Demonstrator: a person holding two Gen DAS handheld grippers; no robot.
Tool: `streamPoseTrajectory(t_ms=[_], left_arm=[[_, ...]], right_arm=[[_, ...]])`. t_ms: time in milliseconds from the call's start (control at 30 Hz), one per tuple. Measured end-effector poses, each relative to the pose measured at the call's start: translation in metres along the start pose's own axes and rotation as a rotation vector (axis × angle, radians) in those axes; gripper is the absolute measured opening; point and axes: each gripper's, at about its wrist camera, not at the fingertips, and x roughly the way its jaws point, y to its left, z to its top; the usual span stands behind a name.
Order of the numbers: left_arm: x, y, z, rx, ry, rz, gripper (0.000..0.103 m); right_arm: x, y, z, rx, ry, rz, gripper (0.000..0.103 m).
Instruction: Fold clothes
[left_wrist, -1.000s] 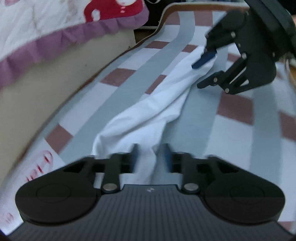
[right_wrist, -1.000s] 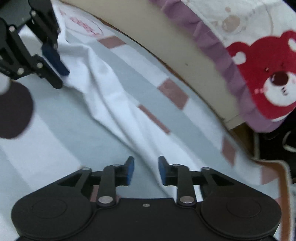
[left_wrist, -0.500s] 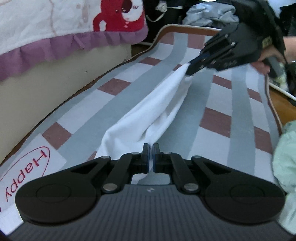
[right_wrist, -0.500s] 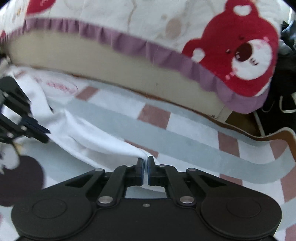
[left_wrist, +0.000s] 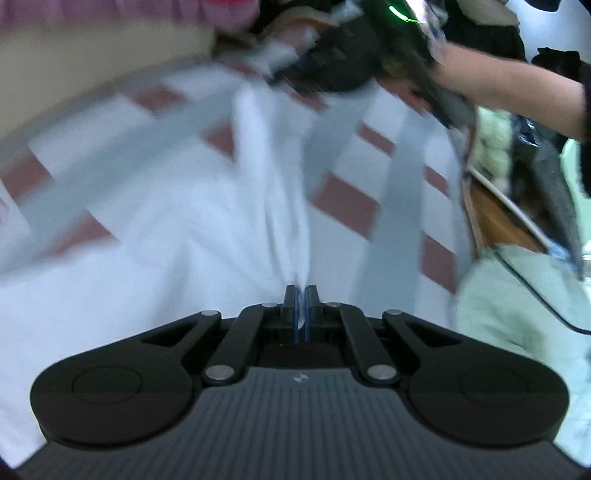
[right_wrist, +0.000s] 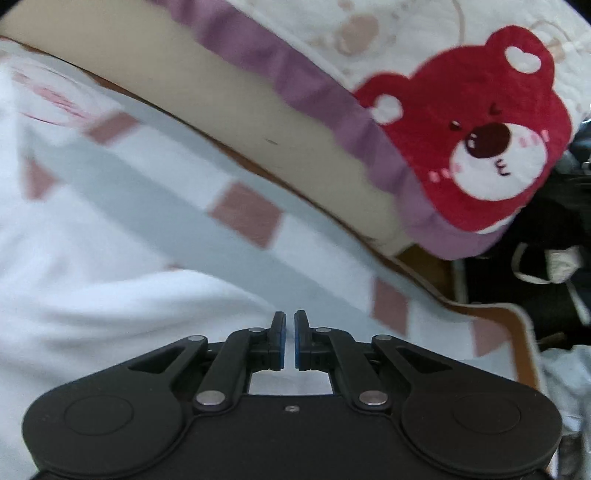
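Both grippers work over a striped mat (right_wrist: 236, 254) of grey bands, white fields and dull red squares, which fills most of each view and lies against a beige mattress edge (right_wrist: 192, 110). Above that edge hangs a cream bedspread (right_wrist: 406, 33) with a purple frill and a red bear face (right_wrist: 491, 136).

On the mat lies the white garment (left_wrist: 155, 240), the largest loose thing. In the left wrist view it spreads wide across the lower left and narrows into a ridge of folds running away up the mat towards the right gripper (left_wrist: 280, 79). In the right wrist view the same cloth (right_wrist: 110, 295) covers the lower left, its edge ending just left of the fingers.

Next in size, a pale green cloth (left_wrist: 517, 302) sits at the mat's right edge, beside a strip of wooden floor (left_wrist: 495, 218). A bare forearm (left_wrist: 517, 88) reaches in from the right, carrying the blurred right gripper.

Smallest, the tools' fingers. The left gripper (left_wrist: 301, 295) is clamped on a fold of the white garment, which rises straight from between its blue pads. The right gripper (right_wrist: 290, 321) has just been parting its jaws; a narrow gap stands between the blue pads and only the mat shows through it, no cloth pinched there in its own view. In the left wrist view its tip is too blurred to tell whether it touches the garment.
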Motion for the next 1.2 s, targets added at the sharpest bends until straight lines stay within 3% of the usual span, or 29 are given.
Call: streamPoseTrajectory(t_ms=[33,100,233,367,467,600,700,800,833,867,1067,1200], left_arm=[[0.001,-0.003,-0.003,0.012,0.009,0.02,0.004],[-0.001,-0.007,-0.008,0.03,0.009,0.043,0.005],[-0.023,-0.003,-0.012,-0.03,-0.058,0.034,0.013],[-0.044,0.007,-0.009,-0.071,-0.16,0.115,0.027],[-0.054,0.019,-0.003,-0.097,-0.189,0.235,0.041],[-0.071,0.052,0.0,-0.18,-0.193,0.348,0.042],[-0.088,0.082,-0.005,-0.276,-0.204,0.415,0.042],[-0.107,0.108,-0.017,-0.375,-0.226,0.449,0.042],[-0.113,0.113,-0.02,-0.392,-0.232,0.461,0.042],[-0.118,0.118,-0.023,-0.409,-0.238,0.473,0.042],[-0.15,0.132,-0.033,-0.428,-0.32,0.578,0.042],[-0.153,0.142,-0.035,-0.417,-0.325,0.622,0.047]], right_arm=[[0.006,-0.001,0.001,0.007,0.017,-0.016,0.028],[0.012,-0.013,-0.003,0.065,0.034,-0.034,0.03],[-0.001,-0.062,-0.033,0.443,0.104,-0.04,0.052],[-0.018,-0.096,-0.084,0.822,0.123,0.105,0.052],[-0.016,-0.099,-0.11,0.921,0.15,0.19,0.052],[-0.009,-0.093,-0.123,1.061,0.104,0.279,0.052],[0.005,-0.082,-0.119,1.173,0.086,0.342,0.058],[0.005,-0.063,-0.097,1.068,0.011,0.295,0.057],[0.004,-0.057,-0.088,0.985,0.002,0.271,0.019],[0.003,-0.05,-0.079,0.902,-0.006,0.246,0.008],[-0.048,-0.079,-0.08,0.833,-0.199,-0.074,0.006],[-0.061,-0.09,-0.104,0.792,-0.178,-0.095,0.006]])
